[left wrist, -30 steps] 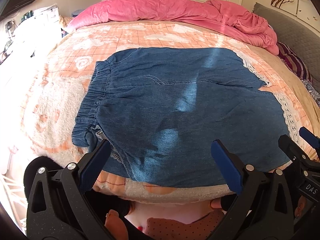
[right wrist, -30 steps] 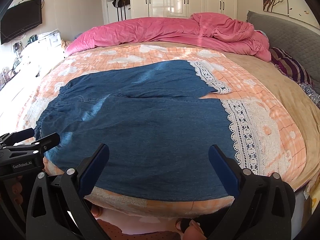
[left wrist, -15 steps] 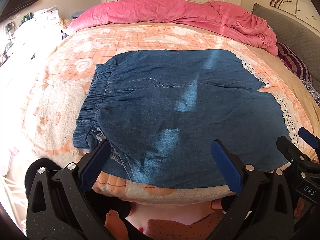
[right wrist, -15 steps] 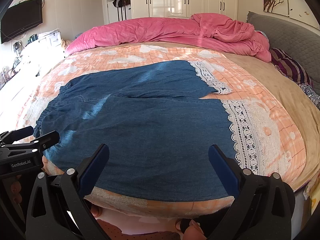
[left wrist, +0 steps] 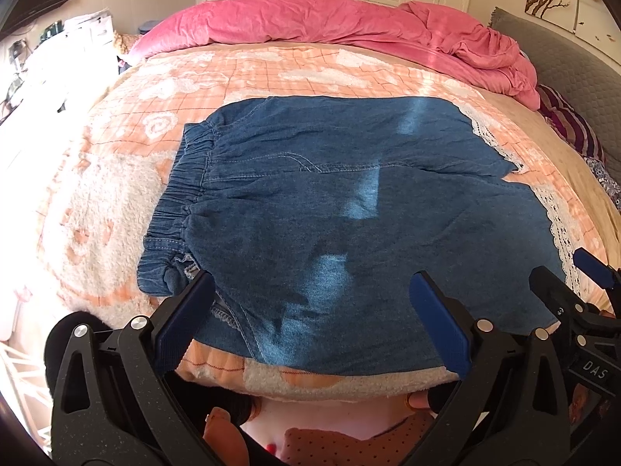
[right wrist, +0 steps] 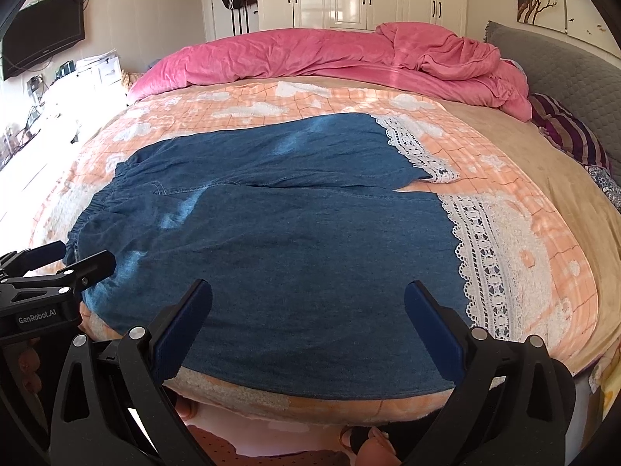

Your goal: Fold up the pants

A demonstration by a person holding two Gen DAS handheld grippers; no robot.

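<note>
Blue denim pants (left wrist: 341, 209) lie flat on the bed, elastic waistband (left wrist: 182, 194) to the left and white lace hems (right wrist: 485, 256) to the right. They also show in the right wrist view (right wrist: 295, 240). My left gripper (left wrist: 310, 314) is open and empty, above the near edge of the pants close to the waistband. My right gripper (right wrist: 308, 322) is open and empty, above the near edge of the near leg. Each gripper shows at the edge of the other's view.
The pants lie on an orange and white blanket (left wrist: 248, 73). A pink duvet (right wrist: 330, 54) is heaped at the far side. A grey headboard (right wrist: 574, 77) and striped pillow (right wrist: 570, 136) are at the right. White wardrobes stand behind.
The left wrist view has shifted slightly, so the pants sit a little lower in frame. The right gripper has hardly moved. Both grippers stay open.
</note>
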